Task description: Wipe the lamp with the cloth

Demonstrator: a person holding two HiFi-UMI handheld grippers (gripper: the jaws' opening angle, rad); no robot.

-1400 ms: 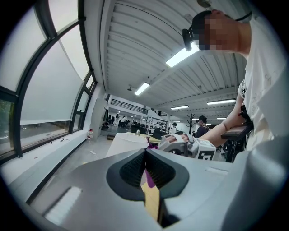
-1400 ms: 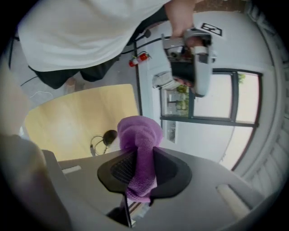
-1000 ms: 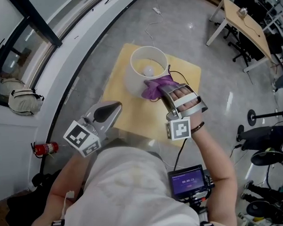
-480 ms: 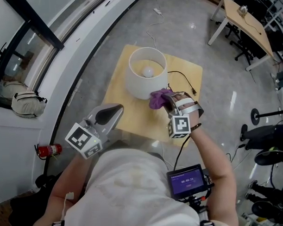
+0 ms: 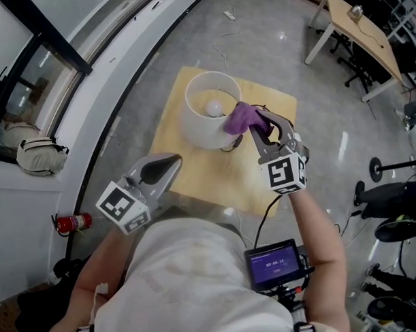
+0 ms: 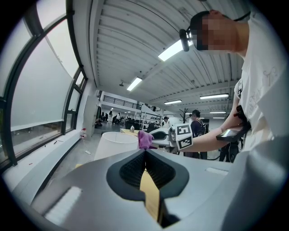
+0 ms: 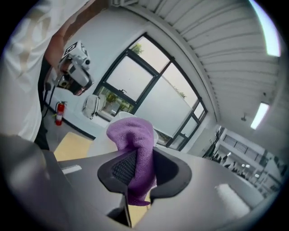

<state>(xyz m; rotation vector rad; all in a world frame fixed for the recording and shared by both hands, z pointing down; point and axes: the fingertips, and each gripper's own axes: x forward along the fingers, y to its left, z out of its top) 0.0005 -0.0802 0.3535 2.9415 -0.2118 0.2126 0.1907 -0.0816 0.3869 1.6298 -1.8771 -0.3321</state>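
While fingers [image 7: 118,168] of right gripper [image 5: 260,123] clamp cloth [image 5: 242,117] at lamp [image 5: 196,125] rim | left gripper [image 5: 170,158]: fingers together, empty

Daylight floods from windows [image 7: 135,76] beyond the right gripper [image 7: 140,155]; ceiling strips [image 6: 171,50] glare above the left gripper [image 6: 145,152]. Both fisheye views darken at edges.
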